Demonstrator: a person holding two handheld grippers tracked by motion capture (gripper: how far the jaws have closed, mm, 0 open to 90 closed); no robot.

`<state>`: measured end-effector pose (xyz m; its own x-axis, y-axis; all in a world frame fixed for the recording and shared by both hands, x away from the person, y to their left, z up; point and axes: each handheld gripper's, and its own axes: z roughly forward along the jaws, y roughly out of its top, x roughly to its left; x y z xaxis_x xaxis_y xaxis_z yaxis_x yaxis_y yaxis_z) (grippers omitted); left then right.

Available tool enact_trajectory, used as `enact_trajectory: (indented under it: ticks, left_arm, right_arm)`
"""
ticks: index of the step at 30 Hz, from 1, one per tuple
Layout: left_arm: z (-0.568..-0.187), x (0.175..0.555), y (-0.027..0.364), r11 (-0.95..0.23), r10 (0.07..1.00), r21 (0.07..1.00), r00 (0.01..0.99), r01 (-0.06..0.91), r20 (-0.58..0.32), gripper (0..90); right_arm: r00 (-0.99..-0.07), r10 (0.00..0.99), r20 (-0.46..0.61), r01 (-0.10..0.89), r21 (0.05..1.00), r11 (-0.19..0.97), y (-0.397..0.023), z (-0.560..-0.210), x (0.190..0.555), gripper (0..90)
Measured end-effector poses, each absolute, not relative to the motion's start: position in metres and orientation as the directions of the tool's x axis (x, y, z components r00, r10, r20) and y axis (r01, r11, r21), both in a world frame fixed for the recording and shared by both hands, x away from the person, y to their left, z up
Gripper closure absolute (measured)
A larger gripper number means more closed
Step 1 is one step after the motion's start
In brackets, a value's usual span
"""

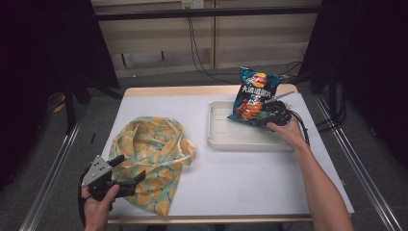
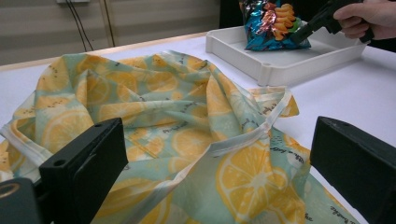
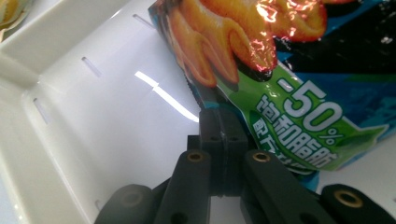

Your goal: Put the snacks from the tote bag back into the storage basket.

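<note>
A white tray (image 1: 226, 139) is taken here as the landmark; it is set on the right half of a white table (image 1: 231, 178). A blue chip bag (image 1: 253, 97) is held standing on edge at the tray's far right corner, its lower part inside the tray wall and its top risen above the far rim. The bag's lower edge is clamped by the right gripper (image 1: 275, 113), which is reached in over the tray's right rim by a hand (image 1: 287, 130). In the right gripper view the jaws are seen pressed together with the bag's crimped seam (image 3: 205, 95) pinched between them, and the tray's slotted floor (image 3: 116, 121) is seen to the left of the bag (image 3: 299, 93). Well to the left of the tray, a lemon-print cloth bag (image 1: 153, 159) is spread crumpled on the table, its nearest corner just short of the tray's left wall. The left gripper (image 1: 126, 175) is held at the cloth's near left edge, far from the tray, with its jaws parted and nothing gripped. In the left gripper view the cloth (image 2: 187, 140) is seen between and beyond the spread jaws, and the tray (image 2: 280, 65) with the chip bag (image 2: 268, 23) is seen at the far right.
</note>
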<state>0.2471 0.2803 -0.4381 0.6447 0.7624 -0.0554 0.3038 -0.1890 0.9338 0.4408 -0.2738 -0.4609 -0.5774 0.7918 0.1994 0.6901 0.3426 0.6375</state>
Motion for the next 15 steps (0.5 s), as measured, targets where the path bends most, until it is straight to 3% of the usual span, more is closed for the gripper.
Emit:
enact_trajectory:
  ticks: [15]
  left_arm:
    - [-0.438,0.247,0.281,-0.204,0.764,0.929,0.644,0.309,-0.046,3.5]
  right_arm:
    - [-0.507,0.849,0.148,0.707,0.636,0.311,-0.291,-0.459,0.437,90.0]
